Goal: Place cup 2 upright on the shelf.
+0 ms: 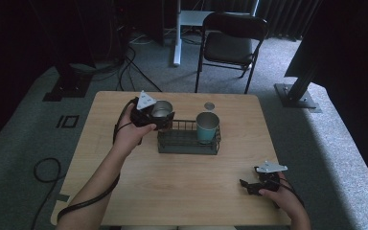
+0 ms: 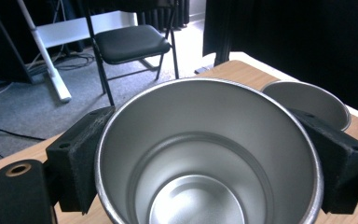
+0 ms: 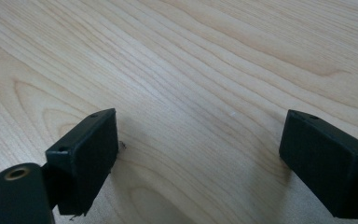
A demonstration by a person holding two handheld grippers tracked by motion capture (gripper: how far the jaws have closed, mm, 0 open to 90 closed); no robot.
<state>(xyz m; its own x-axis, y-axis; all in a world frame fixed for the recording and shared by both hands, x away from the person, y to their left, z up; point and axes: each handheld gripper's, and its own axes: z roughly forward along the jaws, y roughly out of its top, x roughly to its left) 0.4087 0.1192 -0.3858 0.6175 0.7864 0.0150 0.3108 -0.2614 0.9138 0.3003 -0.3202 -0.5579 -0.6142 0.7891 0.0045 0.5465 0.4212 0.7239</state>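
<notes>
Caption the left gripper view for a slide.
Left gripper clamps a steel cup by its sides; a second cup stands behind.

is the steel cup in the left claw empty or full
Empty: the left gripper view looks straight into the steel cup, held in the left claw, and its bare shiny bottom shows.

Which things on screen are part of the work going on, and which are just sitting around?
In the job:
- left claw, shut on the steel cup
- wire basket
- teal cup standing in the basket

Lying about:
- right claw, open over bare table
- small round lid on the table
- folding chair behind the table
</notes>
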